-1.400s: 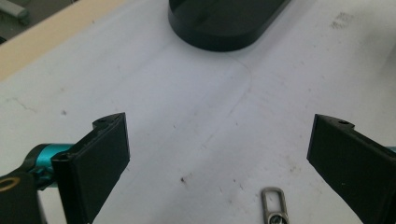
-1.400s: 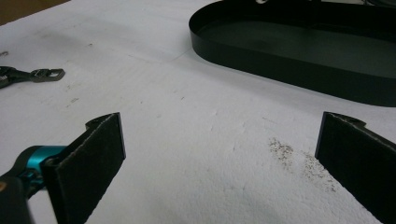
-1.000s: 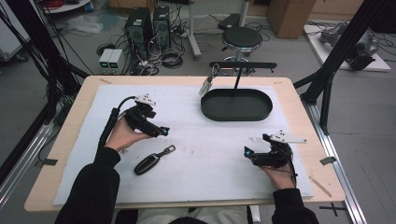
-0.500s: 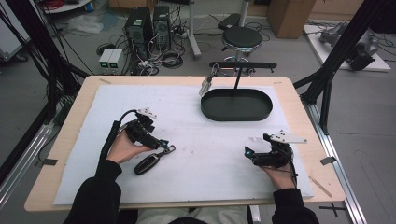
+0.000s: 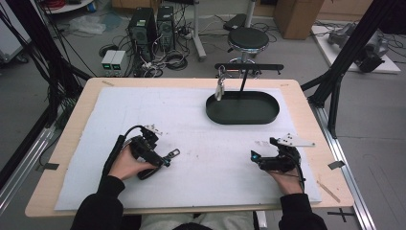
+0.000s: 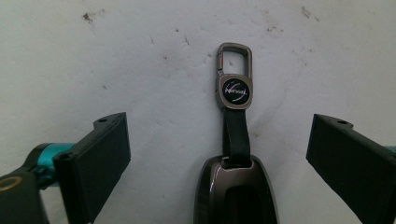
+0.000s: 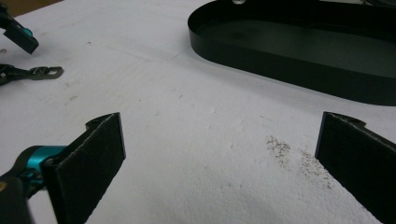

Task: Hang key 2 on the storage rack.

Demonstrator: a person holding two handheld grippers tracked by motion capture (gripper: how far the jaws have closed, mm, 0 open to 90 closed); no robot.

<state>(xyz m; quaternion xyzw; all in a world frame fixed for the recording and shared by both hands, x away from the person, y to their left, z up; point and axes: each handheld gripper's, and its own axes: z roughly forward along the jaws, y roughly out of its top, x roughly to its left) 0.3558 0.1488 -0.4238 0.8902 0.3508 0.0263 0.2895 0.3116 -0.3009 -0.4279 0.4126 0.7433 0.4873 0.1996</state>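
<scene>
Approach step: left gripper [image 6: 219, 154] hovers wide open over the key fob [image 6: 236, 186] lying on the white mat [image 6: 140, 56]. Next move calls for lowering and closing squarely on its body. Right gripper [image 7: 219, 154] rests open near the black tray [image 7: 299, 51].

High view overhead; gripper views close, sharing mat [image 5: 215, 143].

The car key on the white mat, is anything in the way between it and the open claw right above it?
No, nothing visible is in the way. The car key lies flat on the white mat, and the left gripper has its jaws wide open, one on each side of it. Between the jaws and the key there is just bare mat.
</scene>
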